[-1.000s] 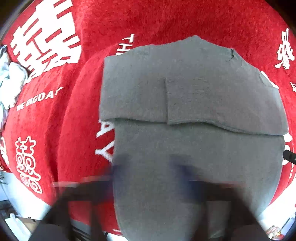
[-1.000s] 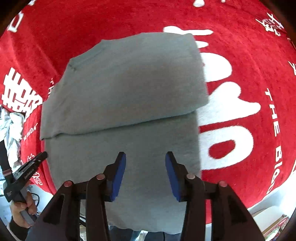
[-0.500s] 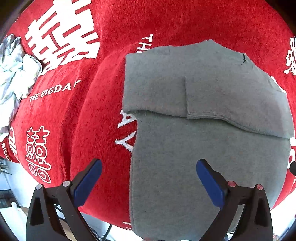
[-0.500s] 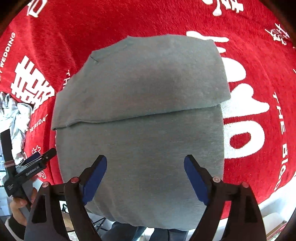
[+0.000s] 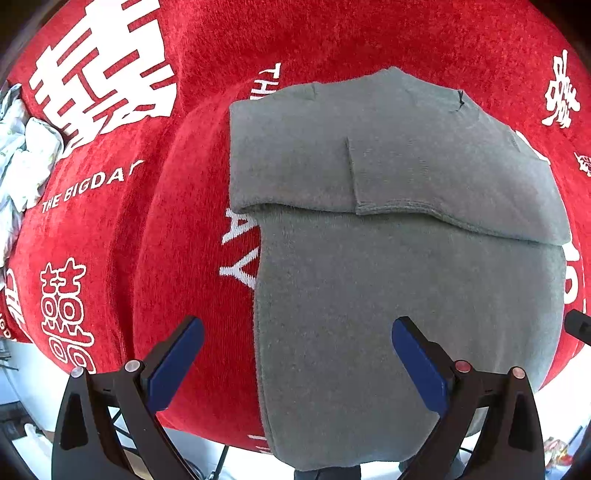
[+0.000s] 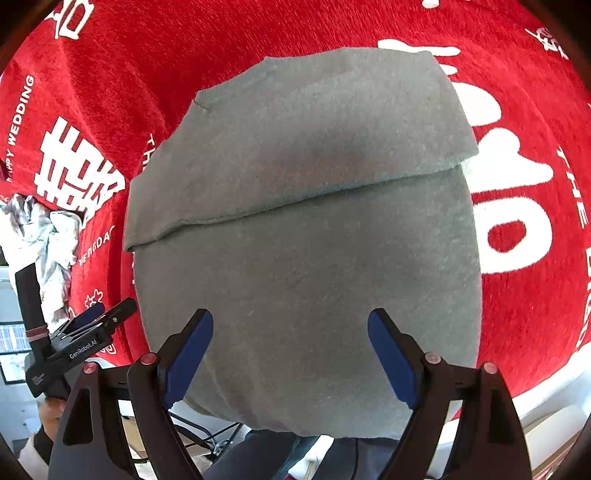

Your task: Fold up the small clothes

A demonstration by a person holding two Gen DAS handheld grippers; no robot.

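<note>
Table (image 5: 207,373): covered by a red plush cloth (image 5: 332,33) printed with white characters and the words "THE BIGDAY".

Grey garment (image 5: 388,295): lies flat on the cloth at the near edge, its far part folded back over itself, the near hem overhanging the table.

Crumpled pale clothes (image 5: 26,162): at the far left of the cloth.

Left tongs (image 5: 295,363): spread wide, holding nothing, above the garment's left edge.

Right tongs (image 6: 290,356): spread wide, holding nothing, above the garment's near part.
</note>
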